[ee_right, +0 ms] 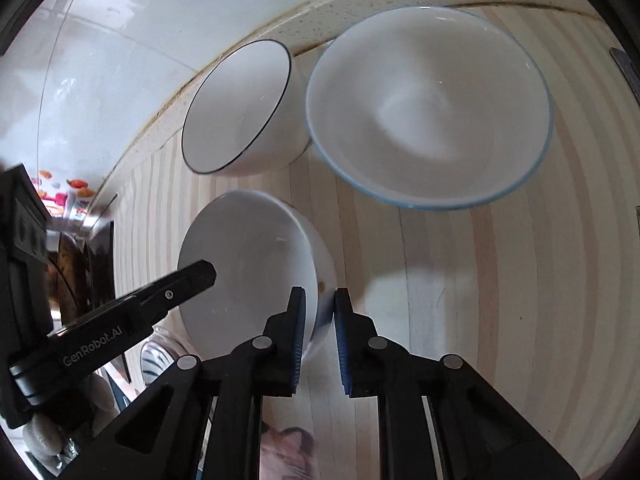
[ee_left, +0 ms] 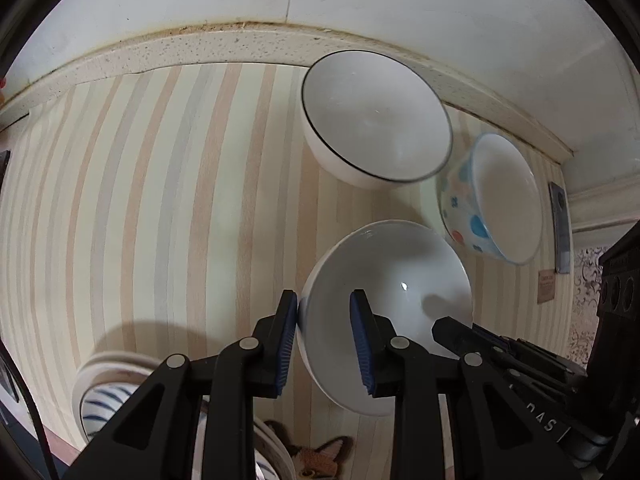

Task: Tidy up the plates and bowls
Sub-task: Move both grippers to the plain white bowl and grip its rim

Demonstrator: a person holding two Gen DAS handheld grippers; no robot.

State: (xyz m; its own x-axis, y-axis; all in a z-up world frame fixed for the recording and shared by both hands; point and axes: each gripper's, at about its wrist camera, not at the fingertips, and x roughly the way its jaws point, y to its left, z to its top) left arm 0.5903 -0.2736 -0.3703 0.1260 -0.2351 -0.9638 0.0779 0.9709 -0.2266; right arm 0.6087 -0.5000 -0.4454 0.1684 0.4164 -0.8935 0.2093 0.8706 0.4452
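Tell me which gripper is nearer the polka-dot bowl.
Right. The right gripper straddles the plain white bowl's rim on the side facing the polka-dot bowl; the left gripper straddles the opposite rim.

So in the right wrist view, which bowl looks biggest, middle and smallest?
1. Blue-rimmed bowl, clearly largest.
2. Plain white bowl and black-rimmed bowl look alike; the plain one sits nearer the camera, between the fingers, so I can't rank them.

soft indoor light, fisheye-warped edges, slight blur
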